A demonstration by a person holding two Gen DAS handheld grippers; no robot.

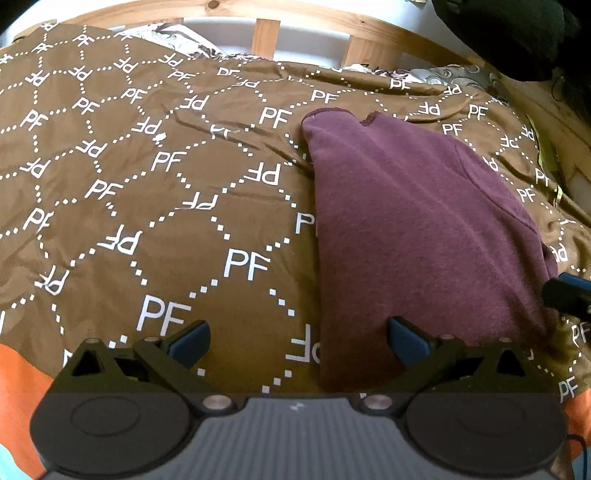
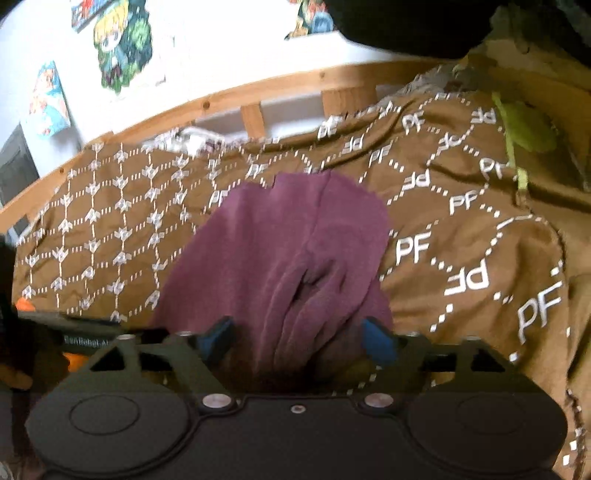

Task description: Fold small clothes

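Observation:
A maroon fleece garment [image 1: 413, 229] lies folded on a brown bedspread [image 1: 147, 192] printed with white "PF" letters. My left gripper [image 1: 299, 341] hangs open over the garment's near left edge; its right pad is above the cloth, its left pad above the bedspread. In the right wrist view the same garment [image 2: 295, 251] is bunched into creases near the camera. My right gripper [image 2: 301, 339] stands open, its blue pads on either side of the creased cloth without pressing it. The tip of the right gripper [image 1: 567, 293] shows at the garment's right edge in the left wrist view.
A wooden slatted bed frame [image 1: 266, 37] runs along the far side. A lime-green item [image 2: 524, 129] lies at the far right of the bedspread. Dark clothing [image 1: 517, 33] hangs at the top right. Posters [image 2: 122, 48] hang on the white wall. Orange fabric [image 1: 22, 373] borders the near edge.

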